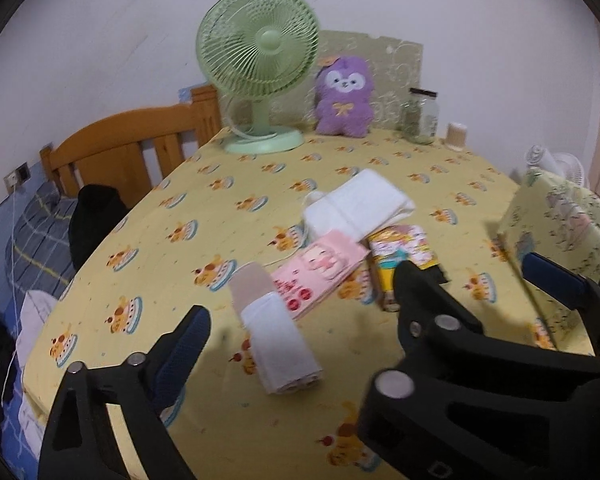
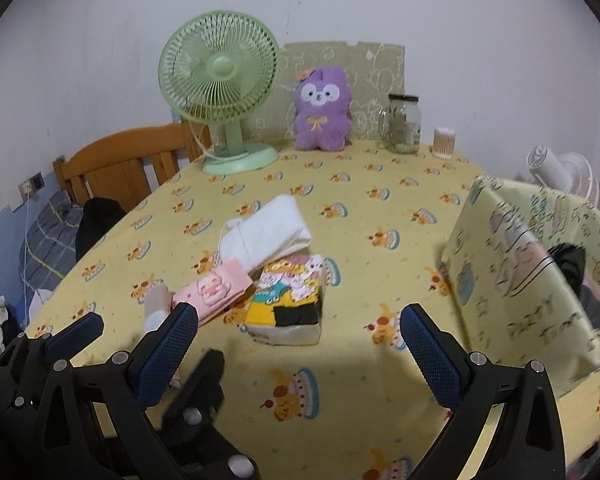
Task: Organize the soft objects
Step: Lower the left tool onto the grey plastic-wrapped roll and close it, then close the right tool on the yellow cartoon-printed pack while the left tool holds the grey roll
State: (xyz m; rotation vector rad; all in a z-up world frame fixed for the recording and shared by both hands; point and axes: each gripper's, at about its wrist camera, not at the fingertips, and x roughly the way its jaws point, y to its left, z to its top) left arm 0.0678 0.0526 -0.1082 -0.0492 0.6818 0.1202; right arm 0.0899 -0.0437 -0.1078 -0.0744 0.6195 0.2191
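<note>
Left wrist view: your left gripper [image 1: 300, 316] spread wide, empty, rolled white cloth [image 1: 282, 350] between fingers; right gripper [image 2: 296, 336] likewise spread, bare tablecloth [image 2: 340, 380] beneath. Beyond: pink pack [image 1: 320, 268], folded white cloth [image 1: 358, 204]; fabric box [image 2: 528, 264] at right edge.

A green desk fan [image 2: 219, 76] stands at the far edge of the yellow cake-print tablecloth [image 2: 340, 380]. Right of it, a glass jar [image 2: 404, 124] and a cotton-swab tub [image 2: 444, 143] sit near the wall. A wooden headboard [image 2: 120, 164] rises at far left.
</note>
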